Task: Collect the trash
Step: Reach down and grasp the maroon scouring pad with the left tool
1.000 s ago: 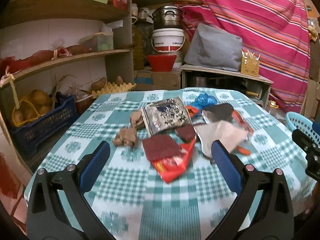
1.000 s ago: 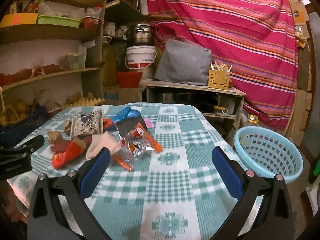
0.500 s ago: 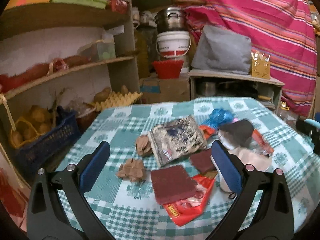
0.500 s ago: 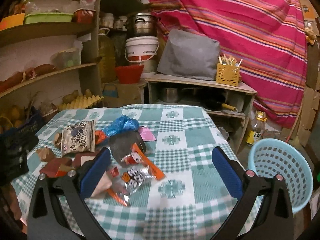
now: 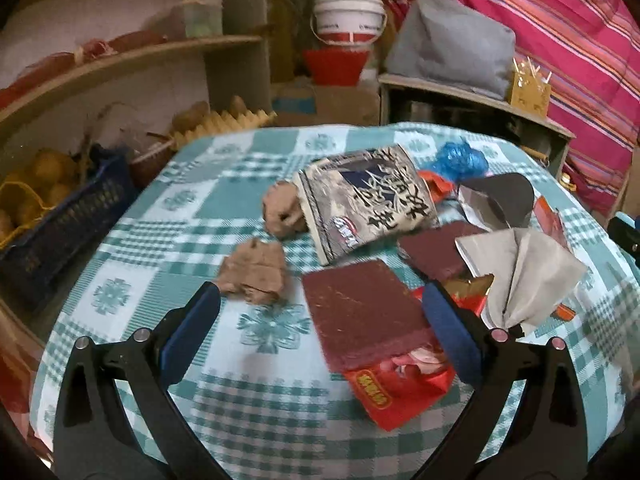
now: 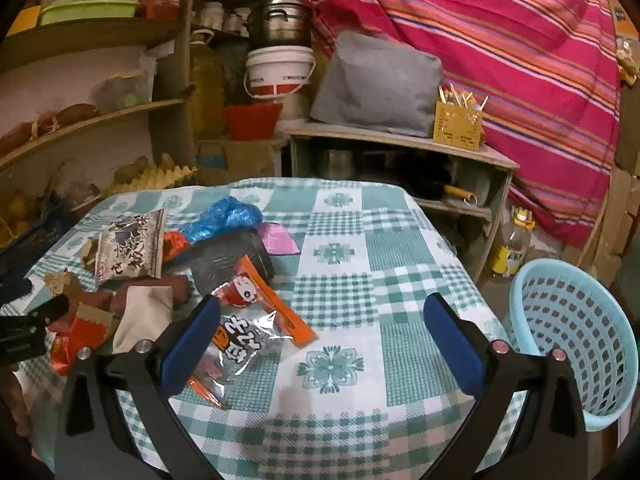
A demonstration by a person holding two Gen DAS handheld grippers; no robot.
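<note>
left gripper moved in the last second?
Yes. The left gripper has come forward and down toward the trash: the maroon pad, earlier beyond its tips, now sits between the open jaws, and the white bucket looms nearer the top edge.

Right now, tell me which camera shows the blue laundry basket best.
The right wrist view. The basket stands whole beside the table's right edge, its perforated wall and open mouth clear. The left wrist view catches only a tiny blue sliver at its right border, too little to judge.
</note>
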